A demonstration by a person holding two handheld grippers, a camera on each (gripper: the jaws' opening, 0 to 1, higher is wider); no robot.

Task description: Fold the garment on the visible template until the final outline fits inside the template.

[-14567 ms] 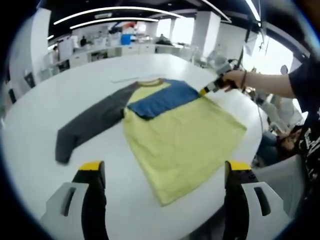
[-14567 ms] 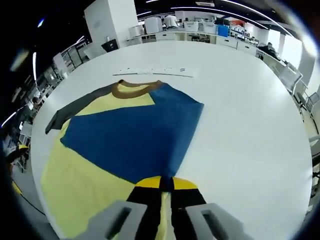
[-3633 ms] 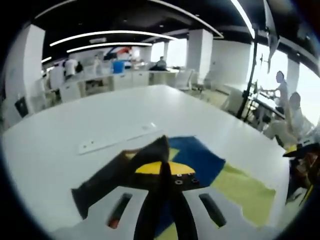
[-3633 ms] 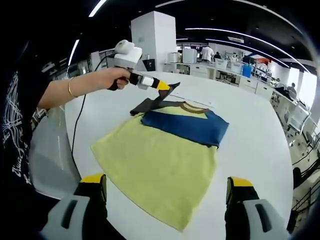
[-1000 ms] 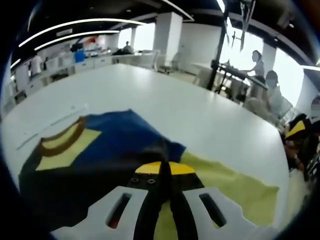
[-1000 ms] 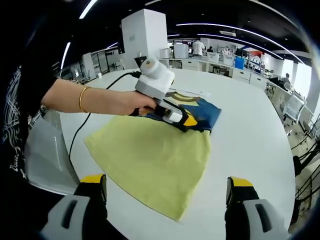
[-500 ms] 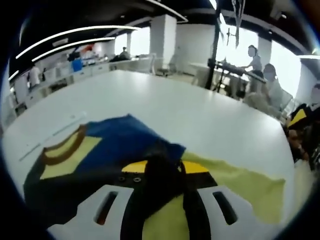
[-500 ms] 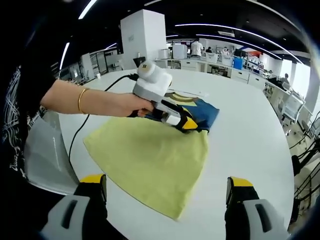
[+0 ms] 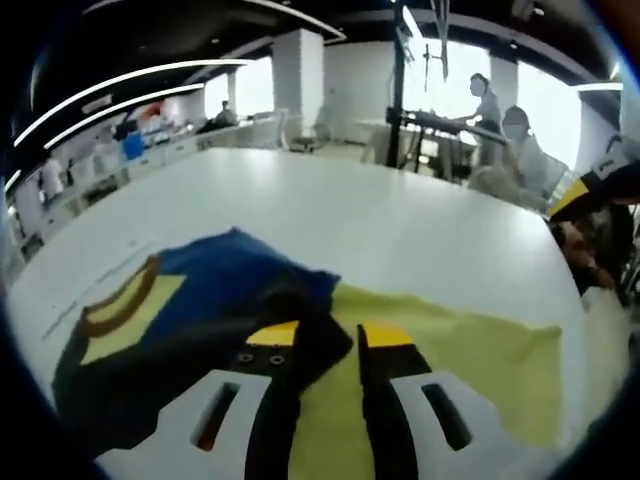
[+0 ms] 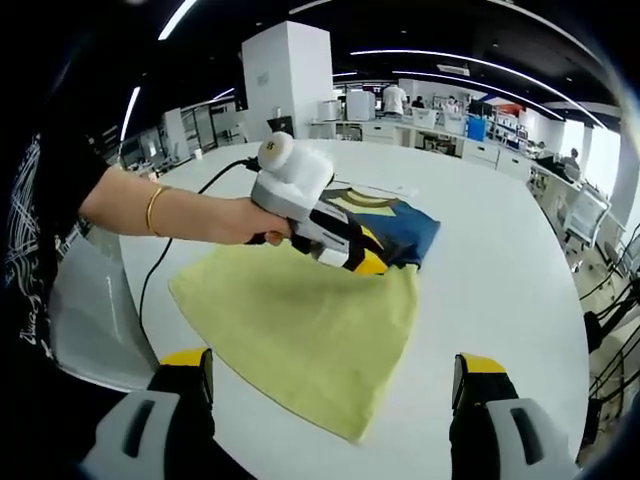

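Note:
The garment lies flat on the white table [image 10: 500,260]: a yellow body [image 10: 300,330] and a blue sleeve [image 10: 408,232] folded in over the chest. A dark grey sleeve [image 9: 170,370] is folded across the blue one [image 9: 220,275], below the brown collar [image 9: 122,296]. My left gripper [image 9: 328,342] is open just above the grey sleeve's end, which lies by its left jaw. The right gripper view shows that gripper [image 10: 352,260] held by a hand over the shirt's chest. My right gripper [image 10: 330,368] is wide open, hovering short of the yellow hem.
A thin white strip [image 10: 388,187] lies on the table beyond the collar. The left gripper's cable [image 10: 165,255] trails off the table's left side over a grey chair [image 10: 85,325]. People [image 9: 500,125] sit past the far table edge.
My left gripper's jaws have parted and let go of the grey sleeve, which now rests across the blue one. The left gripper has drawn back slightly. My right gripper has stayed put.

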